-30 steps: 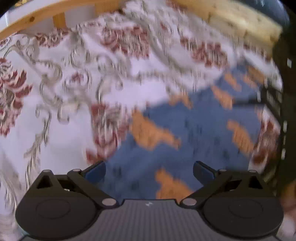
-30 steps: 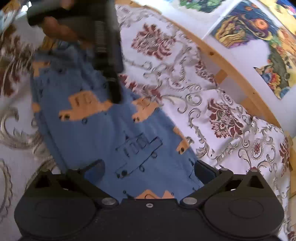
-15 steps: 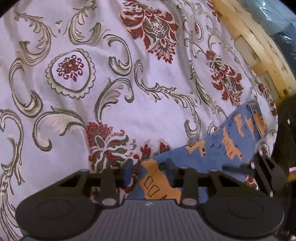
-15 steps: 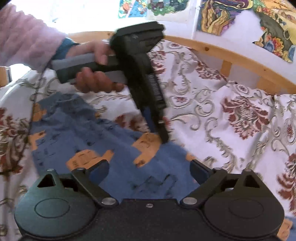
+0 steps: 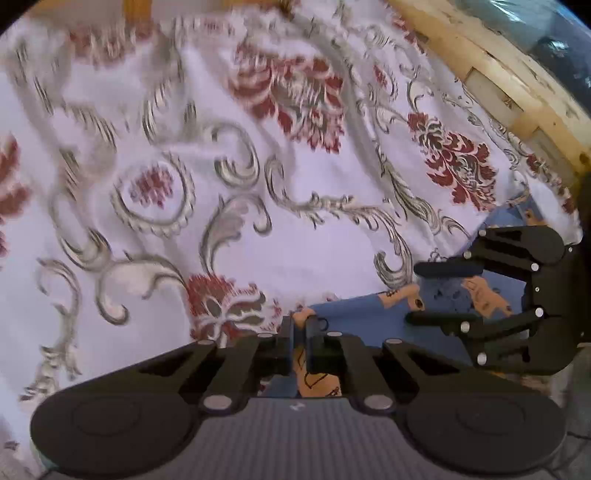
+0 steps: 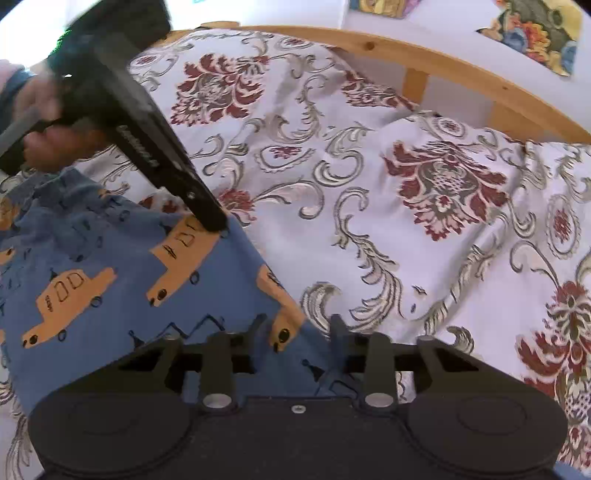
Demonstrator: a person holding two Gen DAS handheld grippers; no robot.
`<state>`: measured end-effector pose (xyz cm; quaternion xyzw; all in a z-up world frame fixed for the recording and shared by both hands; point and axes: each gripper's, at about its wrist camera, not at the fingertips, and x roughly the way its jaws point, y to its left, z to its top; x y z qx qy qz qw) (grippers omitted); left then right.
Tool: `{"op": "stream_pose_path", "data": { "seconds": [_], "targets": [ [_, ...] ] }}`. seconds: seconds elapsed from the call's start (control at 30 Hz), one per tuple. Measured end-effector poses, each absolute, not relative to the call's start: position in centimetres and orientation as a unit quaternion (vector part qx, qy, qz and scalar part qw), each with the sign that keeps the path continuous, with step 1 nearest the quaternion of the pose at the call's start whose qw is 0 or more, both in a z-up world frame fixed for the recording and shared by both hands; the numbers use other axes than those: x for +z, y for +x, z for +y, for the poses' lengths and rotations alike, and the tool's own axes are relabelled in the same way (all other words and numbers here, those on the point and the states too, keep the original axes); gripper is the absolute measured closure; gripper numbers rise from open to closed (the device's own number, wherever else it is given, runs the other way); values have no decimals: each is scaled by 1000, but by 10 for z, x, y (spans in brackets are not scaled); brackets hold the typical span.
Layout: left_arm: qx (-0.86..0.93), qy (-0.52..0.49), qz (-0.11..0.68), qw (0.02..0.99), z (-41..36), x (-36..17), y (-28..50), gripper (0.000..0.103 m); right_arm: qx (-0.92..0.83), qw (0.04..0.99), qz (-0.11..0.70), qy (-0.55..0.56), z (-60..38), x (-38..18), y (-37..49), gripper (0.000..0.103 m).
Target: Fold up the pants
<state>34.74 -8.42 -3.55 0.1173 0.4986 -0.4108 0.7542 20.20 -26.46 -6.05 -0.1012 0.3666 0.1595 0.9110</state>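
Observation:
The blue pants [image 6: 92, 258], printed with orange cars, lie spread on a flowered bedspread [image 6: 369, 184]. My left gripper [image 5: 300, 332] is shut on their edge, with an orange patch pinched between the fingers. From the right wrist view the left gripper [image 6: 212, 223] slants down from a hand [image 6: 48, 136] onto the pants' far corner. My right gripper [image 6: 297, 325] straddles the near edge of the pants, its fingers narrowed but still apart. In the left wrist view the right gripper [image 5: 443, 291] shows one finger above and one below the pants [image 5: 354, 314].
A wooden bed frame [image 6: 424, 59] runs along the far side, with colourful posters [image 6: 535, 33] on the wall behind. The frame [image 5: 498, 85] also curves along the top right in the left wrist view. Bedspread [image 5: 184, 147] fills the remaining area.
My left gripper went from wide open to shut on the pants edge. The right gripper's fingers have drawn much closer together around the near edge. Both have moved to the pants' border.

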Motion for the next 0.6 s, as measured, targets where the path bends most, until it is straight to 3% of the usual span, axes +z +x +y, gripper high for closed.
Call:
{"op": "stream_pose_path", "data": {
  "seconds": [0.07, 0.17, 0.2, 0.27, 0.3, 0.43, 0.47, 0.5, 0.53, 0.6],
  "targets": [
    [-400, 146, 469, 774, -88, -32, 334, 97, 147, 915, 361, -102, -265, -64, 200, 81],
    [-394, 176, 454, 779, -93, -38, 328, 97, 128, 917, 362, -104, -267, -72, 202, 79],
    [-391, 170, 459, 780, -93, -42, 330, 97, 120, 919, 362, -103, -268, -73, 203, 68],
    [-383, 151, 476, 777, -92, -48, 338, 96, 95, 924, 358, -94, -274, -72, 203, 54],
    [-382, 144, 480, 776, -91, -50, 340, 93, 84, 927, 354, -89, -277, -69, 200, 53],
    [-365, 118, 483, 787, -79, -48, 345, 64, 25, 928, 350, -121, -283, -57, 180, 41],
    [-353, 109, 483, 794, -75, -45, 345, 60, 21, 929, 350, -117, -286, -51, 171, 34],
    [-347, 102, 480, 799, -71, -41, 343, 51, 17, 929, 353, -108, -288, -46, 162, 24],
    [-342, 94, 474, 806, -65, -36, 339, 37, 10, 928, 361, -94, -291, -42, 154, 21],
    [-334, 81, 458, 820, -56, -27, 327, 19, 2, 922, 382, -59, -296, -37, 138, 19]
  ]
}}
